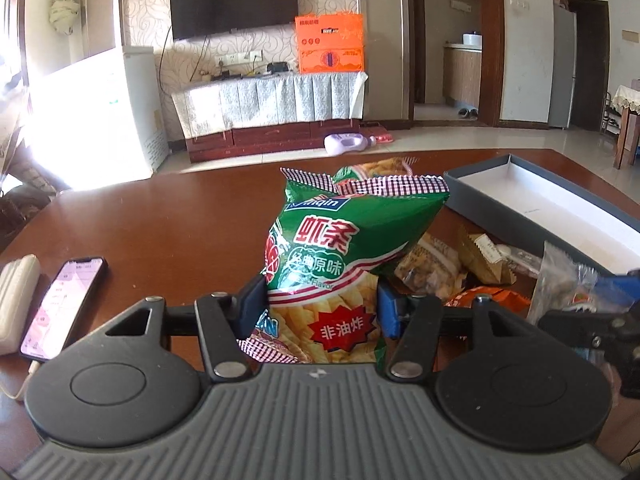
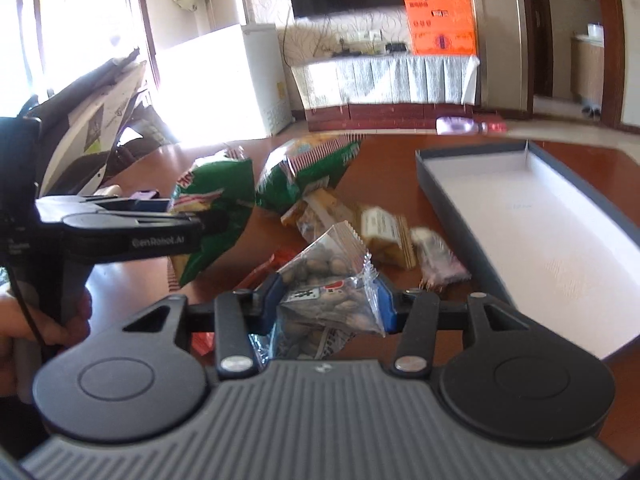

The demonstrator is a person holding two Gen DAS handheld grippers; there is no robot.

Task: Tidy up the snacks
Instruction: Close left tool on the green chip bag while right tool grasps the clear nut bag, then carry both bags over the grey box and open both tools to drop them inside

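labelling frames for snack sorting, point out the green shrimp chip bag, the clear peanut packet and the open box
green shrimp chip bag (image 1: 340, 248), left wrist view, front panel below the logo
clear peanut packet (image 2: 332, 280), right wrist view, middle of the clear film
open box (image 2: 520, 216), right wrist view, bare white floor

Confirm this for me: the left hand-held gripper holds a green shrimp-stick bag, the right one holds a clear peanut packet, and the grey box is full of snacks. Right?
Not quite. The grey box is empty, as the right wrist view shows. The rest stands: the left hand-held gripper holds the green shrimp-stick bag, the right hand-held gripper the clear peanut packet.
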